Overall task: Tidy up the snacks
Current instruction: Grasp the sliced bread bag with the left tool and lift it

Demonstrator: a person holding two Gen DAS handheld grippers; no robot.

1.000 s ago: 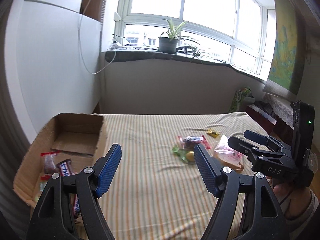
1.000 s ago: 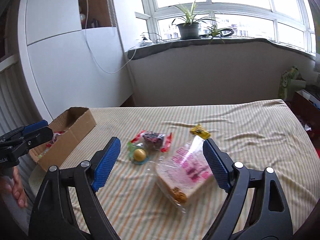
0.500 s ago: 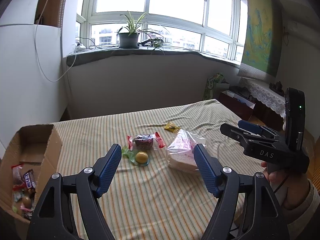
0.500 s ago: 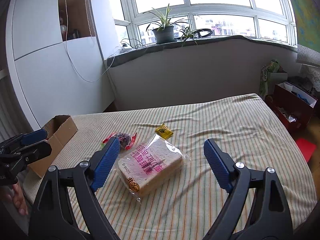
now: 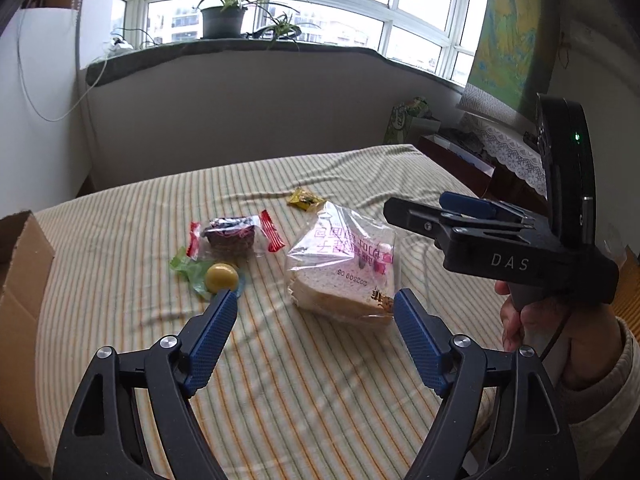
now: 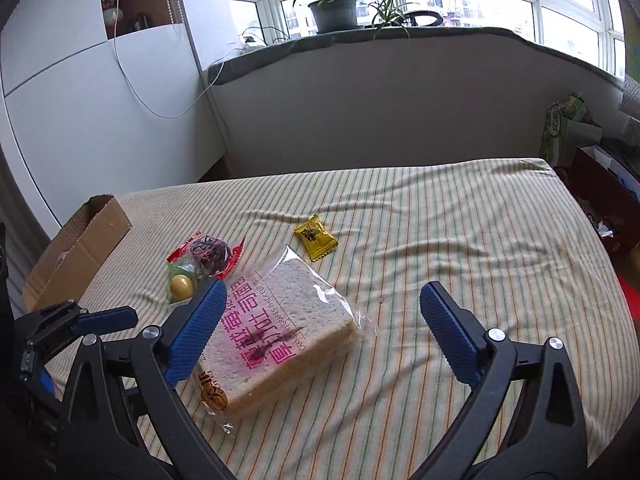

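Both tools' jaws are opening, empty: the right tool (image 6: pixel 320 316) hovers over the clear-bagged sliced bread loaf (image 6: pixel 276 332) on the striped bed (image 6: pixel 460 240), the left tool (image 5: pixel 314 320) nearby. Next: straddle, clamp, carry to the brown cardboard box (image 6: pixel 76 256) beyond

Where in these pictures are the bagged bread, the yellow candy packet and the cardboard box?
bagged bread (image 6: pixel 280 328): right wrist view, top face of the slice.
yellow candy packet (image 6: pixel 315 237): right wrist view, middle of the wrapper.
cardboard box (image 6: pixel 80 258): right wrist view, outer side wall.
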